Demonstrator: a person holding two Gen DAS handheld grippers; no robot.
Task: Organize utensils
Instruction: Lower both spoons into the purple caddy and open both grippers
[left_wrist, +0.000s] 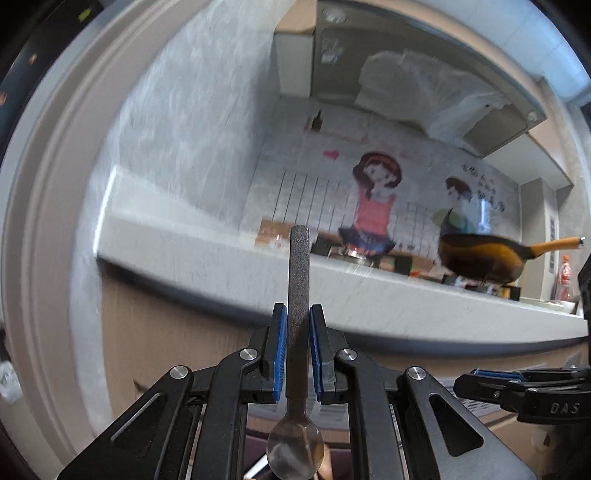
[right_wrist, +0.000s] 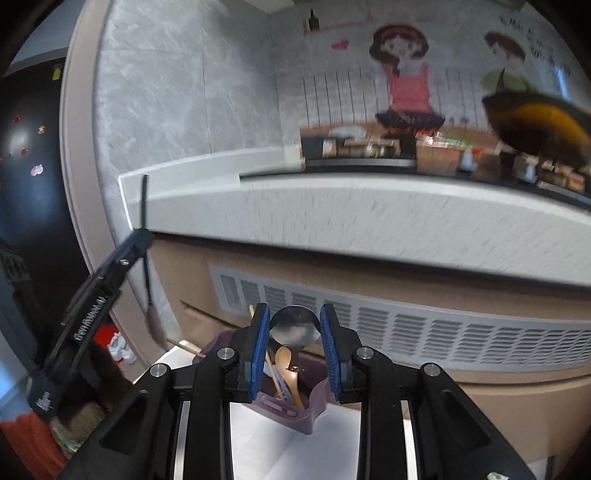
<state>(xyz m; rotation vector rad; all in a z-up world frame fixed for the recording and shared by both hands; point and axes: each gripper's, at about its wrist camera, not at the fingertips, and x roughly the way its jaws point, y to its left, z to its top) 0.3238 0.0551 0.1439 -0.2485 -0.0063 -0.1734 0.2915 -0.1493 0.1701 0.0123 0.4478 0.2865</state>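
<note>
My left gripper (left_wrist: 297, 354) is clamped on a metal spoon (left_wrist: 298, 295), gripping the flat handle between the blue pads, handle end pointing to twelve o'clock and the bowl hanging at six o'clock. My right gripper (right_wrist: 294, 347) stands spread and holds nothing; between its fingers I see a purple utensil holder (right_wrist: 295, 408) on a white surface, already carrying a wooden spoon (right_wrist: 286, 363), chopsticks and a round steel ladle head (right_wrist: 294, 326). From the right wrist view, my left gripper sits at about nine o'clock, well apart from the holder. I judge I am mid-carry: next I should bring the spoon above the holder, lower it bowl-first into the opening, then release.
</note>
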